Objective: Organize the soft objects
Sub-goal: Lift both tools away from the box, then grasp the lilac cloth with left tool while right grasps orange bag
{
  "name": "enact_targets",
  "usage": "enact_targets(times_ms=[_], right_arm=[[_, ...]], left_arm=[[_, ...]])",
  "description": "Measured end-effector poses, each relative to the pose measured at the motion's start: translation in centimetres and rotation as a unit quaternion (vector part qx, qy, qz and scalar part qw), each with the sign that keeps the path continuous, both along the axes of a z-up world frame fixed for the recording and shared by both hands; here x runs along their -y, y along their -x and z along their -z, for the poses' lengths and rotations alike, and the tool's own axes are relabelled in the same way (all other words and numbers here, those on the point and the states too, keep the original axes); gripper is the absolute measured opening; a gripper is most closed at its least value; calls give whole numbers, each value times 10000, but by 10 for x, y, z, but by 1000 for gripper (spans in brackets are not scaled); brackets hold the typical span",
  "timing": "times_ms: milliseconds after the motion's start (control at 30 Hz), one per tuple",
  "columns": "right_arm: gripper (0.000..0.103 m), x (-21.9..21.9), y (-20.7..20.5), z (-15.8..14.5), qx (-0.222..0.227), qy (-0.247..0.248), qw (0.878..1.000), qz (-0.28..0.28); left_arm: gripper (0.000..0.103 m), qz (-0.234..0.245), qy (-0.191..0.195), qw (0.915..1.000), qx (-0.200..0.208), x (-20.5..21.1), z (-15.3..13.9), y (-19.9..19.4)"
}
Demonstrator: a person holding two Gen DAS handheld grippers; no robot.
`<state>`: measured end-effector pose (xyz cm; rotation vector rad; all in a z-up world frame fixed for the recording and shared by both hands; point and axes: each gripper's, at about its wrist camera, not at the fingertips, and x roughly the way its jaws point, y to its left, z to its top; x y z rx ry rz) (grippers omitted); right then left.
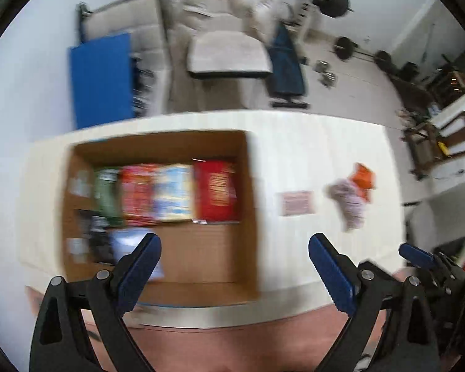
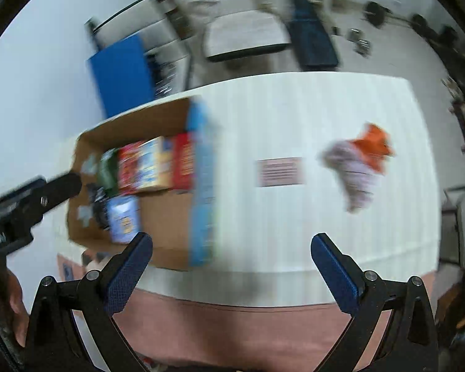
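1. Left wrist view, gripper: left gripper spread wide, nothing between its blue pads; it hangs above the near edge of the white table.
2. Left wrist view, container: cardboard box, open at the top, on the left half of the table. Along its far side a row of packets stands side by side: green, red, blue-and-yellow, red. Dark items and a pale blue packet lie at its near-left corner. Print is blurred and unreadable.
3. Left wrist view, task item: soft cloth bundle, lilac with an orange part, on bare tabletop toward the right edge, well apart from the box. Its long axis runs diagonally, orange end toward the far right, lilac end toward the near edge.
4. Left wrist view, other: pinkish label flat on the table between box and bundle. The right gripper shows at the right margin.
5. Right wrist view, gripper: right gripper spread wide, holding nothing, above the near table edge.
6. Right wrist view, container: box at the left end, packets in it, blue panel on its right outer side.
7. Right wrist view, task item: cloth bundle near the right edge, same diagonal lie, orange end far right; label just left of it.
8. Right wrist view, other: left gripper enters from the left over the box; its opening cannot be told here.
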<state>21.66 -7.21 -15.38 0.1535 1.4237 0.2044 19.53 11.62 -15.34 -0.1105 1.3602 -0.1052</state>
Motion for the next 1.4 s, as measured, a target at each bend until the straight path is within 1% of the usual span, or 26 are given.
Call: enact_targets(times_ms=[100, 167, 233, 267, 333, 367, 400, 467, 567, 733, 800, 833, 900, 933, 1000, 1100, 1233, 1333, 1400], right_arm=[[103, 68, -13, 4, -60, 7, 9987, 514], [103, 107, -25, 12, -143, -65, 9966, 811], [103, 139, -41, 24, -230, -157, 9937, 1082], [103, 156, -53, 34, -285, -219, 9918, 1225], [103, 177, -73, 55, -458, -322, 9883, 1422], [103, 187, -87, 70, -578, -393, 9864, 1490], [103, 195, -96, 80, -689, -458, 9845, 1545], [102, 207, -117, 109, -899, -472, 9812, 1643], [98, 219, -141, 146, -1279, -611, 9736, 1790], [85, 219, -164, 199, -1769, -598, 9661, 1783], [72, 220, -169, 216, -1929, -576, 9627, 1806], [70, 220, -170, 223, -2000, -611, 9612, 1800], [53, 222, -171, 229, -2053, -765, 9587, 1813], [53, 222, -170, 231, -2050, -776, 9584, 1829], [46, 223, -168, 230, -1975, -742, 9620, 1733], [44, 227, -163, 221, -1899, -661, 9678, 1513], [44, 251, -152, 203, -1813, -646, 9710, 1421], [44, 264, -141, 199, -1879, -526, 9724, 1276], [44, 277, -133, 200, -1942, -390, 9732, 1171]], left_arm=[[98, 183, 263, 9993, -179, 48, 20, -6], [97, 227, 327, 9988, -277, 81, 38, -14], [96, 209, 350, 9985, -372, 107, 54, -22], [94, 173, 336, 9984, -427, 117, 63, -26], [85, 90, 335, 9977, -583, 137, 83, -36], [83, 37, 331, 9970, -702, 146, 95, -43], [79, -5, 307, 9966, -768, 152, 102, -44], [79, -121, 302, 9956, -882, 164, 117, -51], [79, -236, 273, 9941, -1021, 176, 135, -59], [79, -326, 212, 9916, -1230, 188, 156, -69], [79, -381, 227, 9902, -1324, 190, 162, -72], [79, -399, 246, 9896, -1357, 191, 165, -72], [79, -412, 261, 9884, -1440, 194, 170, -73], [79, -403, 273, 9879, -1474, 195, 172, -74], [79, -363, 291, 9872, -1525, 201, 175, -76], [79, -251, 333, 9862, -1603, 213, 180, -77], [79, -30, 369, 9839, -1749, 236, 192, -79], [79, 298, 135, 9822, -1852, 258, 210, -82], [79, 589, -176, 9803, -1878, 272, 222, -81]])
